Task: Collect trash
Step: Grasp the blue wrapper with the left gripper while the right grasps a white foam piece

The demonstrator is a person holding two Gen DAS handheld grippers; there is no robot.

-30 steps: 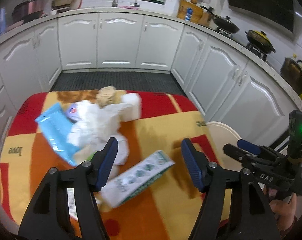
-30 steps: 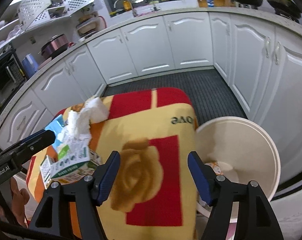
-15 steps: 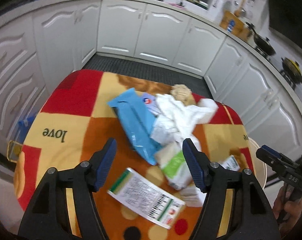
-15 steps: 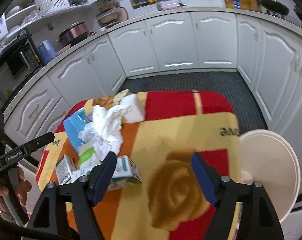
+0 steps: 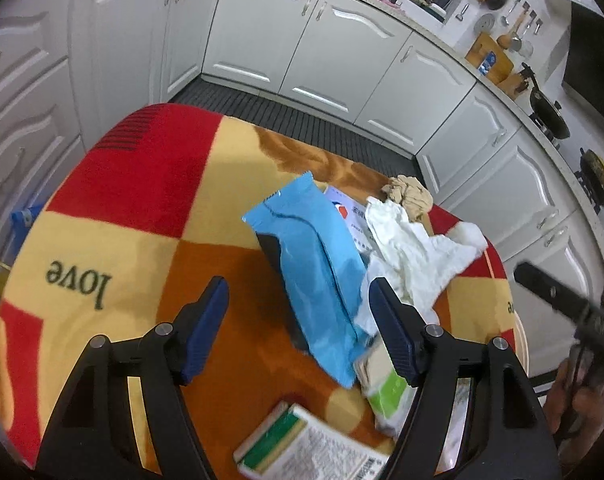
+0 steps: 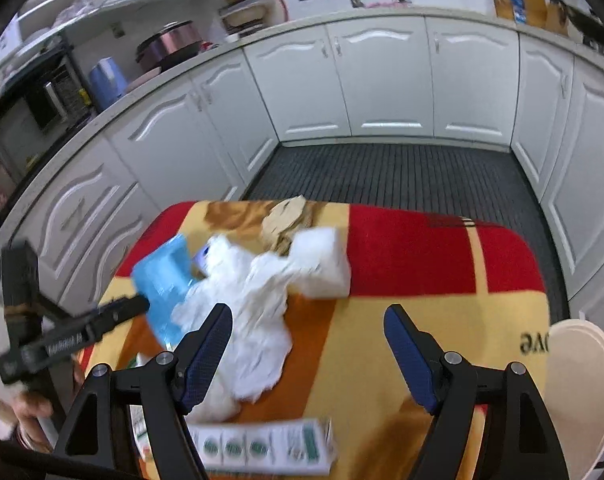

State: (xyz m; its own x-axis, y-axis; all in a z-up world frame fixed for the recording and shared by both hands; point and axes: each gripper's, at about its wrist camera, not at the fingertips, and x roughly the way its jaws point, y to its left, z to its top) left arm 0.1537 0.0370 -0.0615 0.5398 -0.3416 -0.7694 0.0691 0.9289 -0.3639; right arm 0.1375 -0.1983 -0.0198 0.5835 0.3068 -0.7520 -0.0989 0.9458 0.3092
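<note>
Both grippers hang released over the blanket-covered table (image 5: 114,216), gripping nothing: the left gripper (image 5: 298,326) over the blue wrapper (image 5: 314,264), the right gripper (image 6: 308,354) beside the crumpled white tissue (image 6: 258,300). Their jaws have just been opening. Trash lies heaped mid-table; a green-and-white carton (image 6: 262,446) sits at the near edge, and a white bin (image 6: 578,384) stands off the right edge.

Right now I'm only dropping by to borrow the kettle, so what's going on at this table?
A person is clearing trash off the blanket-covered table with a gripper in each hand. Both the left gripper and the right gripper are open and empty, their jaws having just been opening. The blue wrapper, white tissues, brown paper wad and green-printed carton lie uncollected. The bin stands beside the table.
</note>
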